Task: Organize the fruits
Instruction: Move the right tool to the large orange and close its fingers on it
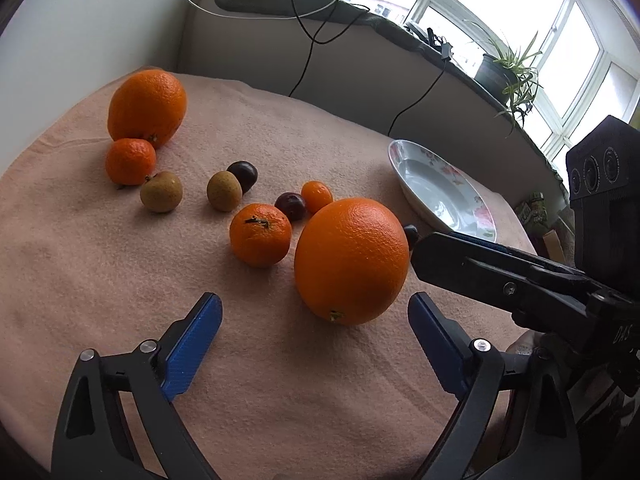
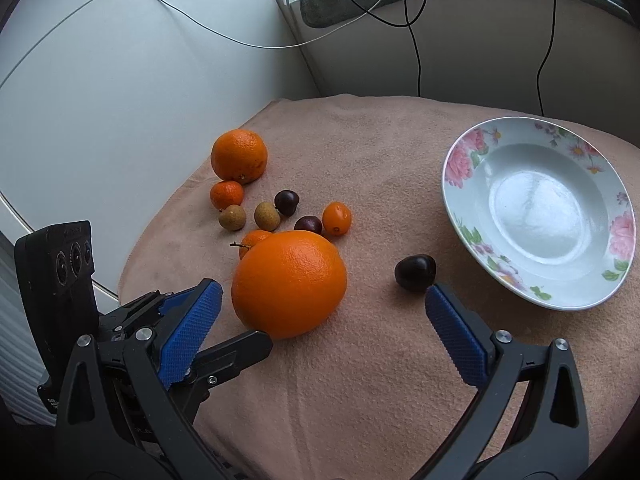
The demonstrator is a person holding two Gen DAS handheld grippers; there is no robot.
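Observation:
A big orange (image 1: 352, 260) (image 2: 288, 284) lies on the pink cloth. It sits just ahead of my left gripper (image 1: 316, 340), whose blue pads stand wide apart and touch nothing. My right gripper (image 2: 322, 336) is open too, and one of its fingers (image 1: 500, 276) reaches in beside the orange's right side. A dark cherry (image 2: 415, 273) (image 1: 411, 234) lies by its right fingertip, next to the flowered plate (image 2: 540, 208) (image 1: 440, 188), which holds nothing. Further back lie a second big orange (image 1: 146, 106), two mandarins (image 1: 260, 234), two brown fruits (image 1: 224, 191), two cherries (image 1: 291, 206) and a kumquat (image 1: 317, 195).
The cloth (image 1: 120, 280) covers a small table that drops off close behind the fruit and the plate. Behind it are a white wall, a sill with dangling cables (image 2: 416, 52) and a potted plant (image 1: 508, 68) by the window.

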